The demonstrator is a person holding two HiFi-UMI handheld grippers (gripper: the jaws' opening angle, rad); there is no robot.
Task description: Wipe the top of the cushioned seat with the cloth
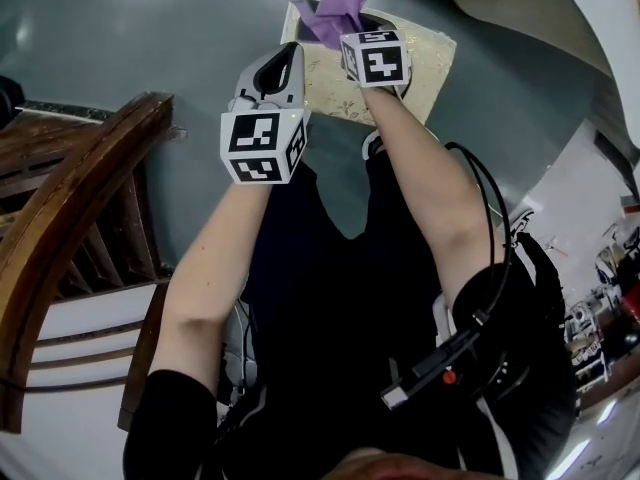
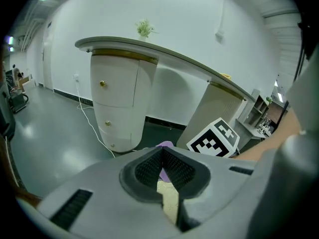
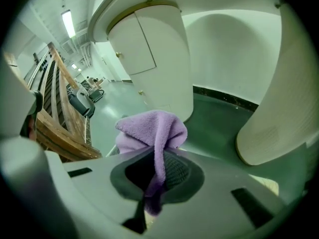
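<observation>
The cushioned seat [image 1: 432, 56] is a cream, patterned square pad low on the floor at the top of the head view. Just above its left part hangs a purple cloth [image 1: 335, 13], with my right gripper [image 1: 347, 34] shut on it. In the right gripper view the cloth [image 3: 152, 131] bunches over the jaws and a fold runs down between them. My left gripper [image 1: 286, 54] hovers beside it on the left, jaws shut with nothing in them. Past its closed tips [image 2: 162, 152] a strip of the cushion [image 2: 170, 201] and a bit of the cloth [image 2: 165, 145] show.
A wooden chair [image 1: 80, 198] with a curved back stands close at my left. A white curved counter on rounded cabinet pedestals [image 2: 119, 98] rises behind the seat, and a white cable [image 2: 89, 118] lies on the grey floor beside it.
</observation>
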